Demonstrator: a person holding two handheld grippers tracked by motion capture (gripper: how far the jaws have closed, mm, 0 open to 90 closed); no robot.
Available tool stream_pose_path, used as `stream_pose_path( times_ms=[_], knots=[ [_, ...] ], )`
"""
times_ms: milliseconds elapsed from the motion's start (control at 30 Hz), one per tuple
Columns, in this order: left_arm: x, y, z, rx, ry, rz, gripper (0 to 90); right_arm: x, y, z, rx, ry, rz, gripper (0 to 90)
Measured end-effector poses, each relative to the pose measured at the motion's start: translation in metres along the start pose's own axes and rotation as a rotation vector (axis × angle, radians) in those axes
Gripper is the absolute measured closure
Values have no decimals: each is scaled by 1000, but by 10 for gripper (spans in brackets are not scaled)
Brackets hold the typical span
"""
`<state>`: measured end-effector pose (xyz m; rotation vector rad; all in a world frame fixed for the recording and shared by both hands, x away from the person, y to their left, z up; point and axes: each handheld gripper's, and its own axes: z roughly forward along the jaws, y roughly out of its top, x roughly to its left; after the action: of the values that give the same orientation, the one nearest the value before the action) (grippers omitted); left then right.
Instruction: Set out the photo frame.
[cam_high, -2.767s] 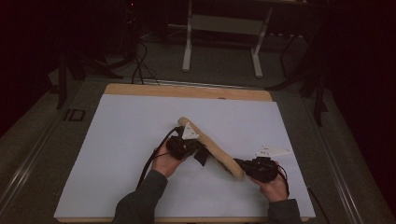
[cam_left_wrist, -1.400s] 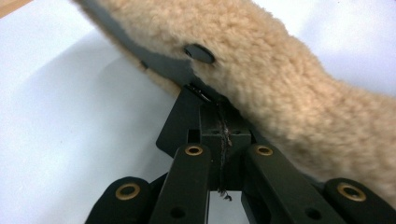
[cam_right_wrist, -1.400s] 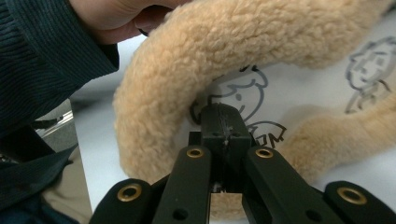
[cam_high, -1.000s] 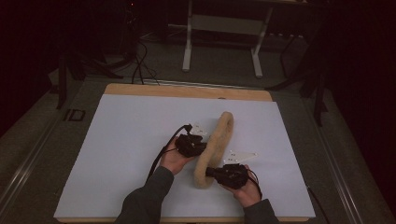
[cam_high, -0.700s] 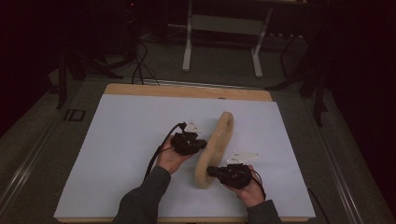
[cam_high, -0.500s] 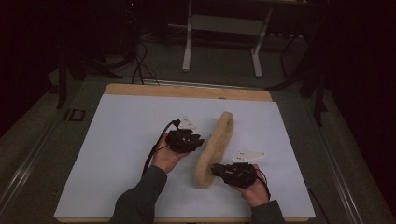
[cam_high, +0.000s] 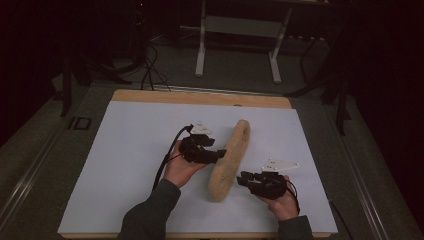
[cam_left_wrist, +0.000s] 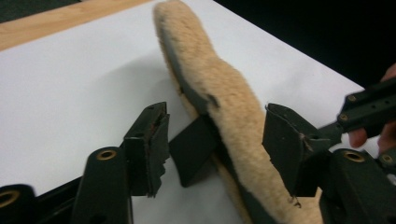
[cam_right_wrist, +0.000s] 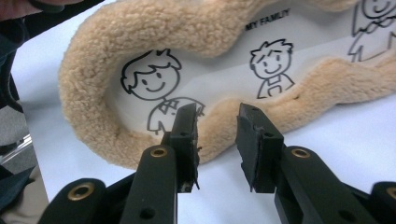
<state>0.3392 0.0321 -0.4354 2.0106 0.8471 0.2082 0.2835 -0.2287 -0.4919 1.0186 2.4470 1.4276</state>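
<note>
**Frame stood up, both tongs letting go**

Fleecy photo frame stands on edge mid-surface, propped on its black back stand. Left tongs have just been opening: spread, frame rim between the jaws but pads off it. Right tongs have also just been opening: parted, just in front of the lower rim, nothing pinched. Do it well: back both straight off without brushing the fleece, left one clear of the stand, or it may tip.
</note>
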Motion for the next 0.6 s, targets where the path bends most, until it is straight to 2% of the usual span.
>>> stream_pose_path(
  times_ms=[167,300,467,600],
  knots=[
    [-12,2,12,37,11,15,326,-4,-2,-6,-9,-12,12,680],
    [-17,2,20,63,11,9,296,-7,-3,-9,-17,-20,20,680],
    [-20,1,28,103,19,11,294,-8,-3,-12,-23,-24,23,680],
    [-22,0,31,131,28,27,318,-8,-4,-12,-21,-24,25,679]
  ],
)
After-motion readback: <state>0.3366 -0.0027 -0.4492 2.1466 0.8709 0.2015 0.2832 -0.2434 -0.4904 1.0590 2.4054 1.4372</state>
